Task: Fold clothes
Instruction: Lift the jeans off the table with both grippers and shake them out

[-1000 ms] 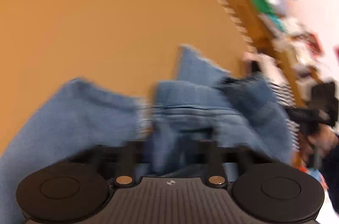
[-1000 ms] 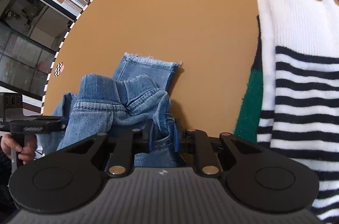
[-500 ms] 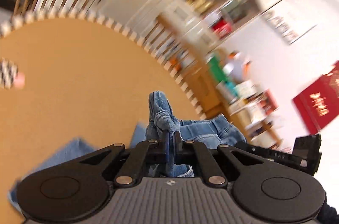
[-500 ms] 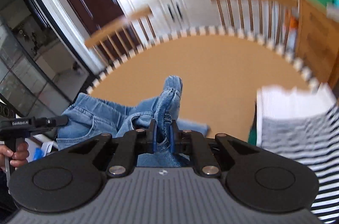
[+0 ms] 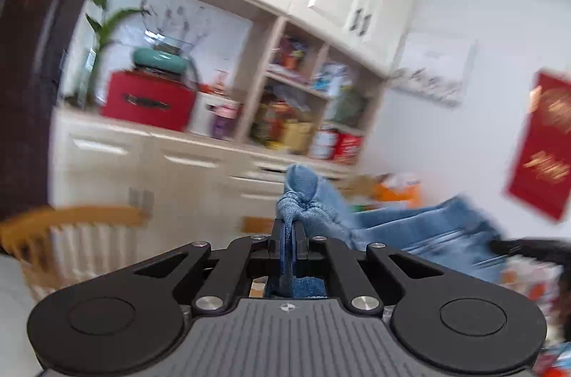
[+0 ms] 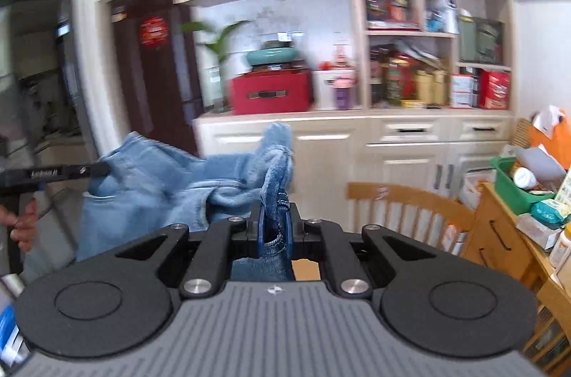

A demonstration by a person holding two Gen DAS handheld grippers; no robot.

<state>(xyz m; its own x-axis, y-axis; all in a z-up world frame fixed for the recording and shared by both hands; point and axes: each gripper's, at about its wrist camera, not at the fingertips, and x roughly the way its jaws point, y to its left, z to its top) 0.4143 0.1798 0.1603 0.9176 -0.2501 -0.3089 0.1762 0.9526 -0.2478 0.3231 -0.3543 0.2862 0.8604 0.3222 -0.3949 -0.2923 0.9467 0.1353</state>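
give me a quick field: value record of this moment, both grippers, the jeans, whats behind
left gripper: shut on a bunched fold of the jeans
right gripper: shut on another bunch of the jeans
jeans: light blue denim, held up between both grippers, hanging crumpled
table: not in view in either wrist view
background: white cabinets, red box, wooden chair, dark door
fold status: no fold visible yet

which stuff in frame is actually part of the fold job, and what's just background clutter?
Job:
- jeans, lifted, stretched between both claws
- left claw, shut on the denim
- right claw, shut on the denim

Clutter:
- red box
- plant
- wooden chair
- green bin
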